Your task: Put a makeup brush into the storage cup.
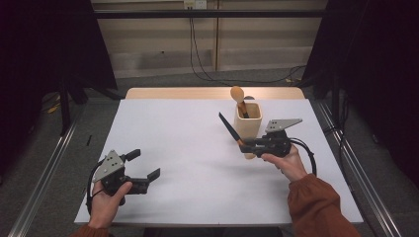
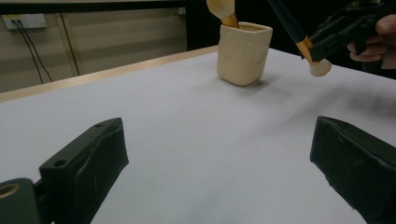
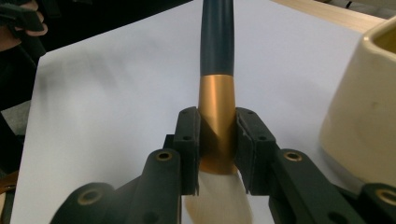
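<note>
High view, two brushes, one cream cup (image 1: 248,120) on the table (image 1: 188,163), right hand-held gripper (image 1: 245,143) clamps a brush (image 1: 230,128) by its copper collar beside the cup, dark handle, pale bristles, second brush (image 1: 239,98) stands in the cup, left hand-held gripper (image 1: 144,166) gapes empty.

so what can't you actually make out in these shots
- Lower part of the wooden brush standing in the cream ceramic holder: hidden by the holder's wall in the high view and the left gripper view.
- Bristle end of the black-and-gold handled brush: cut off by the bottom edge and blurred in the right gripper view, behind the right gripper.
- Holder's inside: out of sight in all three views.
</note>
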`<action>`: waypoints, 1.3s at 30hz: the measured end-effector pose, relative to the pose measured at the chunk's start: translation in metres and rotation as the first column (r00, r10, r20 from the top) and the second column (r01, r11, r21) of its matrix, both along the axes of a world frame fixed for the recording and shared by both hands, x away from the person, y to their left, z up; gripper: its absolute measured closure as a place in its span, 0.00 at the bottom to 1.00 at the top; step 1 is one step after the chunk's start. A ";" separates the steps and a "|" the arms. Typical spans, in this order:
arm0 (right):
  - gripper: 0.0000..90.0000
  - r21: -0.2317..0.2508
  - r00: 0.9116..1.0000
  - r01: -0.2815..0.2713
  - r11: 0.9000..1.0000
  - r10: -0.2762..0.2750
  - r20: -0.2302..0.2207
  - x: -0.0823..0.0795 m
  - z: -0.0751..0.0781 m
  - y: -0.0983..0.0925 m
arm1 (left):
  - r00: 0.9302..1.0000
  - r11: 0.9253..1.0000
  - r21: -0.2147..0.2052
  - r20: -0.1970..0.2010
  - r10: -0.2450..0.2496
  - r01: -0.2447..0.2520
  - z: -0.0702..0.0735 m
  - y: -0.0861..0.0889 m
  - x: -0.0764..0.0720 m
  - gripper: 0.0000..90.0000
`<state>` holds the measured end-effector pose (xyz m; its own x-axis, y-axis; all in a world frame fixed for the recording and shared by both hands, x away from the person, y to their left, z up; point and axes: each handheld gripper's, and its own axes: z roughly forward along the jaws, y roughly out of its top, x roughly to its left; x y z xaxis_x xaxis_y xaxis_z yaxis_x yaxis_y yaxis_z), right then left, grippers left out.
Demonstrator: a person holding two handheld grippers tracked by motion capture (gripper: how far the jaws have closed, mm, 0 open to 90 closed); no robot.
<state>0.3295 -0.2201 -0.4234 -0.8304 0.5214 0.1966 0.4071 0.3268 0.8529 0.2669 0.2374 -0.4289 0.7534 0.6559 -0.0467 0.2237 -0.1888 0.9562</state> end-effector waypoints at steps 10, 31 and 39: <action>0.80 0.004 0.995 -0.104 0.995 0.104 -0.006 -0.008 0.004 0.026 | 0.994 0.994 0.003 0.003 -0.106 0.106 0.010 -0.026 0.008 0.03; 0.80 -0.160 0.948 -0.318 0.935 0.310 -0.071 -0.013 0.006 0.064 | 0.968 0.967 0.064 -0.061 -0.245 0.248 0.030 -0.058 0.035 0.03; 0.80 -0.240 0.921 -0.388 0.890 0.370 -0.118 -0.012 0.006 0.075 | 0.951 0.950 0.103 -0.126 -0.281 0.294 0.029 -0.066 0.042 0.03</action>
